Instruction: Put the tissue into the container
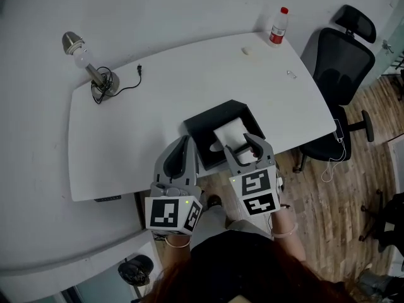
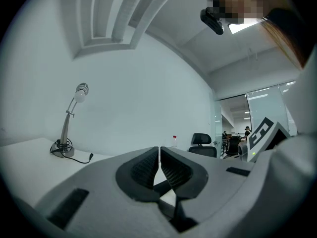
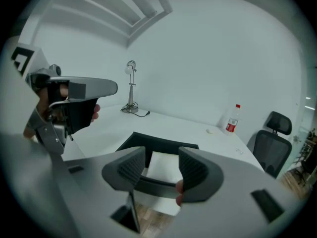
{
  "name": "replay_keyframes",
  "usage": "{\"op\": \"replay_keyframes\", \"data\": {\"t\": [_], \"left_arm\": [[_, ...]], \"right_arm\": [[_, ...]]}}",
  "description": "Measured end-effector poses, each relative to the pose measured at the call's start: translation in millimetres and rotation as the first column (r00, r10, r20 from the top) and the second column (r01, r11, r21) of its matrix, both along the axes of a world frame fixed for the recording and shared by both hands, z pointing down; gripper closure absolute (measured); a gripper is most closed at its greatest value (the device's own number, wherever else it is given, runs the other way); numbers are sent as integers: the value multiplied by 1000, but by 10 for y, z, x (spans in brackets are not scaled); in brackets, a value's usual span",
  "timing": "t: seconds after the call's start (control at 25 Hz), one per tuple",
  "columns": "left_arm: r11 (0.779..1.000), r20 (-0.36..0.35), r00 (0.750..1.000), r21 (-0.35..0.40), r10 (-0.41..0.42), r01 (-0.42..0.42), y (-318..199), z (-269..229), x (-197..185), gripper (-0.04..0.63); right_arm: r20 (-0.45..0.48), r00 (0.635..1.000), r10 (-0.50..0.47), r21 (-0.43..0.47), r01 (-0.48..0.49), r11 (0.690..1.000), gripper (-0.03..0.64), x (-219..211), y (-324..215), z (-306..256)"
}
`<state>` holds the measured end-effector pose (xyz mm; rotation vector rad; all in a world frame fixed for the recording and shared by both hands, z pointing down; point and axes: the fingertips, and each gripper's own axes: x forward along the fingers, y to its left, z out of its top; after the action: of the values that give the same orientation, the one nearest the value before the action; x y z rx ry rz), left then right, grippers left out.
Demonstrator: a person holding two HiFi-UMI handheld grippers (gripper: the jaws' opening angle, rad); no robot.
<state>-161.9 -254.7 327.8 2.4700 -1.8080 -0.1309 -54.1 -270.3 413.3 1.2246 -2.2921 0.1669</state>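
A black open container (image 1: 201, 126) stands near the front edge of the white table (image 1: 145, 125). A white tissue (image 1: 228, 132) lies inside it. My right gripper (image 1: 242, 145) hovers over the container's near end with its jaws apart. In the right gripper view the tissue (image 3: 166, 171) lies beyond the gap of the right gripper (image 3: 162, 158), and neither pad presses on it. To the left of the container my left gripper (image 1: 184, 145) is shut and empty; in its own view the left gripper (image 2: 159, 155) has its pads touching.
A desk lamp (image 1: 88, 65) with its cable stands at the table's far left. A red-capped bottle (image 1: 277, 26) and a small white object (image 1: 247, 50) are at the far right. A black office chair (image 1: 338, 74) stands on the wooden floor to the right.
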Motion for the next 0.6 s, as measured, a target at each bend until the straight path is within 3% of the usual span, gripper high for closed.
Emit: {"op": "replay_keyframes", "data": {"t": [0.24, 0.6], "left_arm": [[999, 19, 1000, 31, -21, 20, 288, -105, 79, 561], [998, 59, 997, 39, -46, 44, 764, -143, 263, 561]], "right_arm": [[28, 999, -23, 33, 22, 999, 392, 60, 219, -119], [6, 999, -37, 130, 36, 991, 478, 257, 563, -316]]}}
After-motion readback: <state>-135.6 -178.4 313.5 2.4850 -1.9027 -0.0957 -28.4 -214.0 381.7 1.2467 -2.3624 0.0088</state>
